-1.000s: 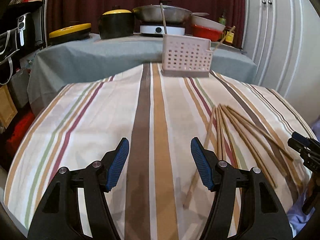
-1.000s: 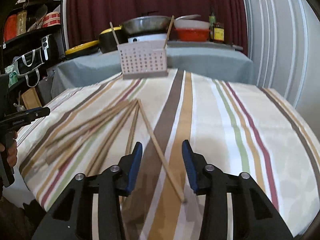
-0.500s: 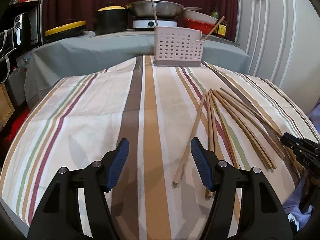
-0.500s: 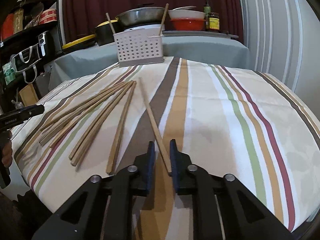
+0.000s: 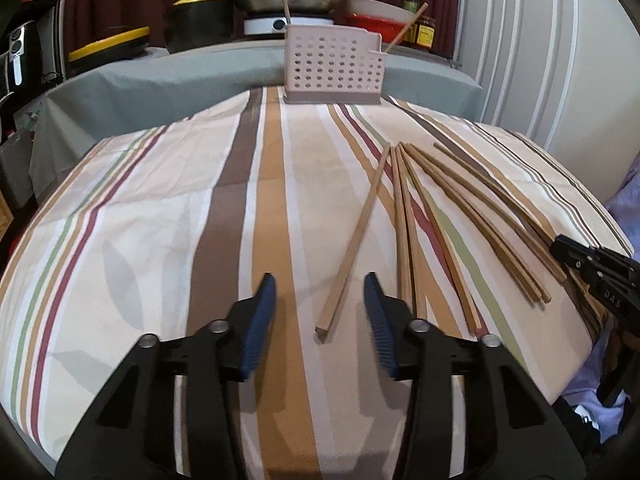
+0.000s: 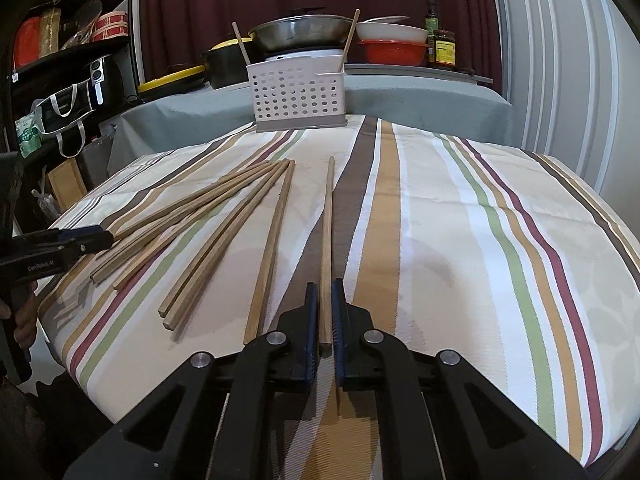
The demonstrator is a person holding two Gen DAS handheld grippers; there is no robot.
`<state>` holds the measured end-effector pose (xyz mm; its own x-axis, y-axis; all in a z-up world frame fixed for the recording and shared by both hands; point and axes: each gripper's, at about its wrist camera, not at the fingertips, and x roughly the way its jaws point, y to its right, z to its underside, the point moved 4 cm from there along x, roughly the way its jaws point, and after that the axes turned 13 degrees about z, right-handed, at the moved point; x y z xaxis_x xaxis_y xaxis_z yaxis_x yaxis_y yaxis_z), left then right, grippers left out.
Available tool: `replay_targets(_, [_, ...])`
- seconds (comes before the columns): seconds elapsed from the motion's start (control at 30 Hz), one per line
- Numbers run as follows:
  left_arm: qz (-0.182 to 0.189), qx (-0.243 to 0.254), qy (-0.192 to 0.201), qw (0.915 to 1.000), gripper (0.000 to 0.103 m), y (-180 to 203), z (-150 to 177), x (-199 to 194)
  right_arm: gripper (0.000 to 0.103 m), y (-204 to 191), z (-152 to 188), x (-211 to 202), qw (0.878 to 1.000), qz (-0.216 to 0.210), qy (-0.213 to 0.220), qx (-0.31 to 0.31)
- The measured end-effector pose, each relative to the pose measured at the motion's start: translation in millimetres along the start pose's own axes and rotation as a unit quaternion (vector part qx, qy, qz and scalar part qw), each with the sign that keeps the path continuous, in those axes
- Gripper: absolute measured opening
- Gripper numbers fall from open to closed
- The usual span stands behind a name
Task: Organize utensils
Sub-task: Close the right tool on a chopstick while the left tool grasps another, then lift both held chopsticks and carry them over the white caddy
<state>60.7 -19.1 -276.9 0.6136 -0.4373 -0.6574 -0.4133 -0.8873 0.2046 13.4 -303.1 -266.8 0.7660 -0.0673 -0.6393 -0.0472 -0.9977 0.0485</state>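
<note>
— Right tool (image 6: 326, 312): how is its state to be read?

— Its blue-padded fingers (image 6: 310, 320) are drawn narrow and are closed on the near end of a held chopstick (image 6: 327, 232). The stick is seen running straight ahead from the jaws, along a brown stripe of the cloth on the desk (image 6: 480, 240).

— And the left tool (image 5: 320, 308)?

— It is shown wide, with nothing gripped. In its own view a lone chopstick (image 5: 352, 240) lies on the cloth, its near end low in the gap between the two pads but touched by neither. Whether this is the stick clamped in the other view cannot be told.

— Where are the remaining utensils located?

— The loose chopsticks (image 6: 208, 224) are fanned on the cloth just beside the held one, on its left in the right wrist view, their far tips drawn close together and their near ends spread apart. The far end of the left tool is seen near the outer edge of this fan, and part of a hand (image 6: 24, 316) is visible beneath it.

— What is marked at the far edge of the desk?

— A perforated white utensil holder (image 6: 296, 96) stands upright there, well apart from the fan. Two standing chopsticks (image 6: 348, 40) are seen leaning out of it, one at each end. Behind it, pots (image 6: 298, 32) are set on a grey-covered counter (image 6: 420, 96).
</note>
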Motion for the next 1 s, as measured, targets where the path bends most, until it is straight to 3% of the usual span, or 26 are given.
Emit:
replay_targets(0.17, [0.013, 0.012, -0.005, 0.9998, 0.013, 5.3, 4.5, 4.1, 0.008, -1.1, 0.1, -0.5, 1.000, 0.000, 0.001, 0.001])
replay_targets(0.33, [0.025, 0.018, 0.000, 0.9995, 0.007, 9.3, 4.7, 2.4, 0.007, -2.7, 0.5, -1.3, 1.000, -0.002, 0.004, 0.003])
replay_targets(0.6, [0.020, 0.028, 0.012, 0.9993, 0.006, 14.3, 1.3, -4.5, 0.007, -0.9, -2.3, -8.2, 1.000, 0.000, 0.018, 0.009])
replay_targets(1.0, [0.007, 0.028, 0.063, 0.9976, 0.006, 16.9, -22.9, -42.3, 0.007, -1.1, -36.2, -44.6, 0.996, 0.017, 0.085, -0.002])
